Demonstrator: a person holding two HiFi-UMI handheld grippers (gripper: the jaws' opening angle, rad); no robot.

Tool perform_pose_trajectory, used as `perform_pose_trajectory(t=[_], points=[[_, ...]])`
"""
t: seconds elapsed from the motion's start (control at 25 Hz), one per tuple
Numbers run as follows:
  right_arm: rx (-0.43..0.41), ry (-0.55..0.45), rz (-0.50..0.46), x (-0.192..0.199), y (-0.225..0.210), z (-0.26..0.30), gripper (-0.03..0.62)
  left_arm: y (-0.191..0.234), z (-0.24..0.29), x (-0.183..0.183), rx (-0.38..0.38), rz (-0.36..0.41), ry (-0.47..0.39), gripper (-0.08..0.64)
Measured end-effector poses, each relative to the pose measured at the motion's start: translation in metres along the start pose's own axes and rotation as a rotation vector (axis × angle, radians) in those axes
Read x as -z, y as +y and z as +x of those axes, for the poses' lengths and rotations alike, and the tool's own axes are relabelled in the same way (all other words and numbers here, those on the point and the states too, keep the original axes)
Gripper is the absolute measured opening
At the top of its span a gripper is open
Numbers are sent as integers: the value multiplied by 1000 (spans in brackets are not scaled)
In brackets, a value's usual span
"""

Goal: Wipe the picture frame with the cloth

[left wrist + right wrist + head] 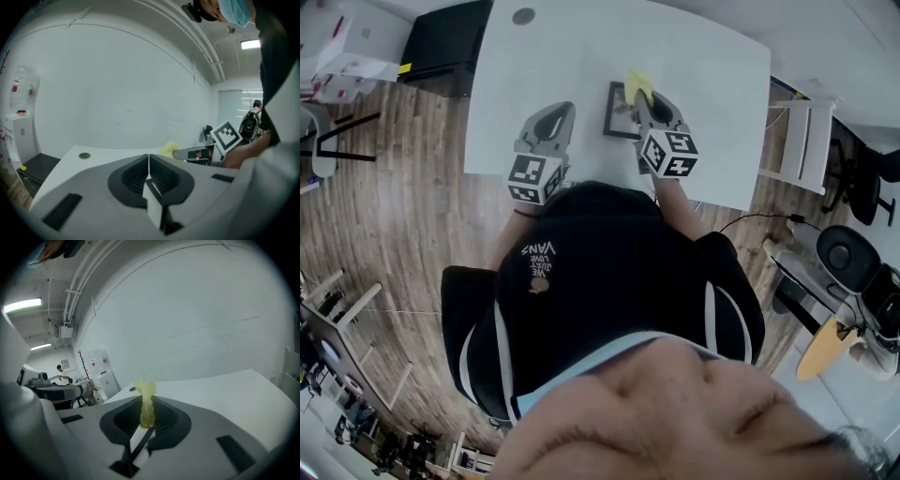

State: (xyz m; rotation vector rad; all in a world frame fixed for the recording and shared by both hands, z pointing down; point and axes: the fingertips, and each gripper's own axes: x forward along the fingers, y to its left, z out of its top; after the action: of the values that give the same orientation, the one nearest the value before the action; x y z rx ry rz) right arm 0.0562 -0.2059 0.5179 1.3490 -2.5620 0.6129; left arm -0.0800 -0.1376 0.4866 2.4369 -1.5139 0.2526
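A small dark picture frame lies flat on the white table, partly covered by my right gripper. That gripper is shut on a yellow cloth, whose bunched end sticks up between the jaws in the right gripper view as cloth held by the right gripper. My left gripper rests over the table left of the frame, jaws shut with nothing between them, seen closed as the left gripper. In the left gripper view the cloth and the right gripper show at the right.
A round grommet sits at the table's far edge. A black cabinet stands beyond the far left corner, a white chair at the right, and a black office chair further right. Wooden floor surrounds the table.
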Motion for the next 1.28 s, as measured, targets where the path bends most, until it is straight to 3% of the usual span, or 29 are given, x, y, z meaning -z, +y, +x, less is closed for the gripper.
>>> perform_pose_trajectory(t=[0.8,1.28], points=[[-17,199,15,68,-5,43,46,6,-4,14,-31,-21,51,18],[-30,247,1,83,5,67,46,13,-10,18,-55,-26,54,18]])
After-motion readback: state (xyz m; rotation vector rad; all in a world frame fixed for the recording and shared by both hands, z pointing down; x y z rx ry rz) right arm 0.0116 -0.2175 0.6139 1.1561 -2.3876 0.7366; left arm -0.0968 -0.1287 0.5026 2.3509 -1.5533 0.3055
